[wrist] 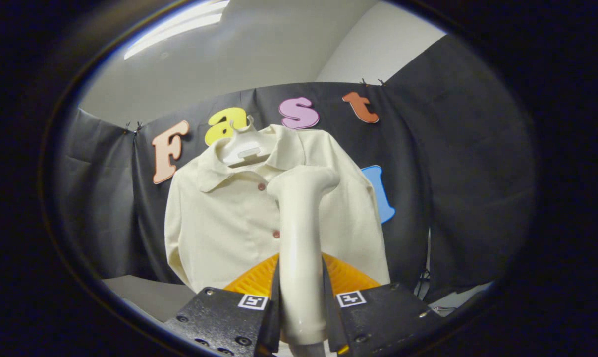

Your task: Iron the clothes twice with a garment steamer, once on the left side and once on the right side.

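Black cloth booth wall (457,163) behind, white ceiling above. One cream button-up shirt (219,223) on one white hanger (242,148), two red buttons visible. One garment steamer (301,238), cream handle upright, pinched between both fingers of the gripper (301,310), head just near the shirt's right front, covering the placket. Orange ridged part (259,277) beyond the fingers.

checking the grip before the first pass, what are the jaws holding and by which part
The gripper is shut on the garment steamer, jaws clamped on the lower handle, its head up against the shirt.
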`<state>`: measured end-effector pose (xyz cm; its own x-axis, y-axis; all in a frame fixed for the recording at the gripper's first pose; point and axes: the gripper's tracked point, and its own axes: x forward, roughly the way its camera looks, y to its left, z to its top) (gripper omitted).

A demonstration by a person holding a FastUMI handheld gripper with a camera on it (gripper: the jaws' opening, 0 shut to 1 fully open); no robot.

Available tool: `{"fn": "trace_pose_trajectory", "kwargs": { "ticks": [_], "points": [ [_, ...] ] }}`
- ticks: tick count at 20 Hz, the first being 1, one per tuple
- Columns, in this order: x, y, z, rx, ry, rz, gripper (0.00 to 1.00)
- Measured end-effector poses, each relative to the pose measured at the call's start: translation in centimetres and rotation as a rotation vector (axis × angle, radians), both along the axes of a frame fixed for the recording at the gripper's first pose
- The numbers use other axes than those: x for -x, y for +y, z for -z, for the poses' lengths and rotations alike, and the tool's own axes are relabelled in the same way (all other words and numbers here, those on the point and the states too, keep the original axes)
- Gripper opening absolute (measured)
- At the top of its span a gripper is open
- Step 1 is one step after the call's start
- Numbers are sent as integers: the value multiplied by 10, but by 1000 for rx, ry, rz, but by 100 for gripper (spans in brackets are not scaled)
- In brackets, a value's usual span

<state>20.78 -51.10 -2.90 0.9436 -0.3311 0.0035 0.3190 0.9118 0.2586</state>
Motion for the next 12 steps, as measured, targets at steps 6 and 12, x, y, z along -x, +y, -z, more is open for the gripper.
{"fn": "trace_pose_trajectory", "kwargs": {
  "ticks": [6, 12],
  "points": [
    [-23, -13, 46, -71, 28, -29, 36],
    [-7, -12, 106, -132, 82, -42, 36]
  ]
}}
